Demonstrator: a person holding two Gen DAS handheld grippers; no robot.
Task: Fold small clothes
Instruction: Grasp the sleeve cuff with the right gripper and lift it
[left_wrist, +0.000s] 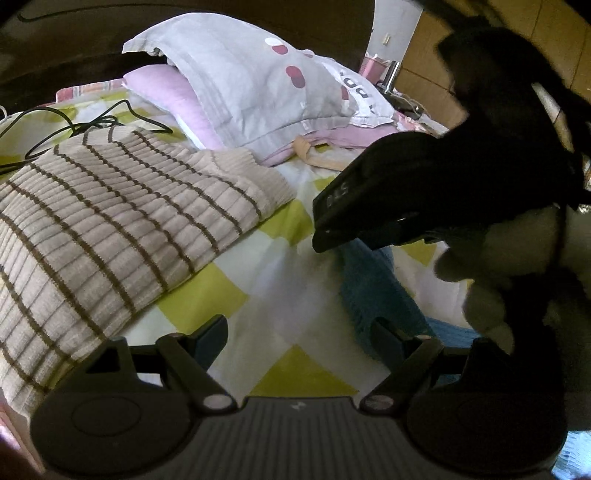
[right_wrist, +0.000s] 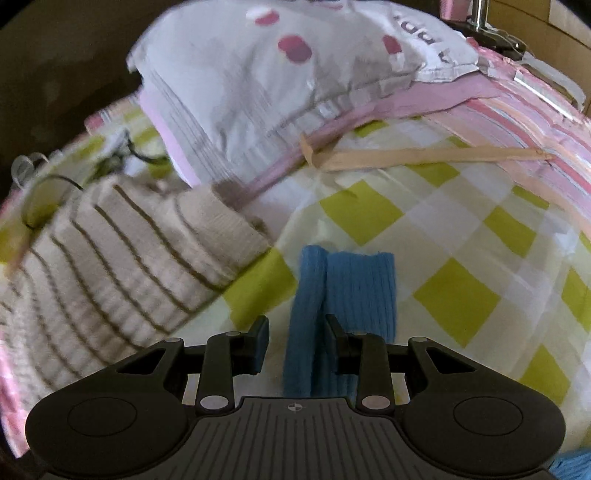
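Lying on the bed: a small blue ribbed knit garment (right_wrist: 343, 291), long and narrow, with its left edge rolled or folded over into a thick ridge. Resting flat on the yellow-green and white checked bedsheet (right_wrist: 458, 295), probably so that the fold can be pressed on a soft but even surface.

Hovering just above the near end of this garment: the right tool (right_wrist: 295, 343), fingers apart, the folded ridge passing between them. Not clamping yet, as far as can be judged; seemingly lining up to take the ridge or to push it flat.

Waiting a little to the side: the left tool (left_wrist: 301, 332), fingers wide apart and holding nothing, with its right finger near the blue garment (left_wrist: 373, 291). Perhaps staying ready to hold the cloth down during the next fold.

Lying to the left, well apart from the work: a beige knit sweater with thin brown stripes (left_wrist: 110, 229), likely kept aside. Piled behind at the head of the bed: a grey pillow with dark red spots (left_wrist: 251, 74) and a pale wooden hanger (right_wrist: 424, 155).
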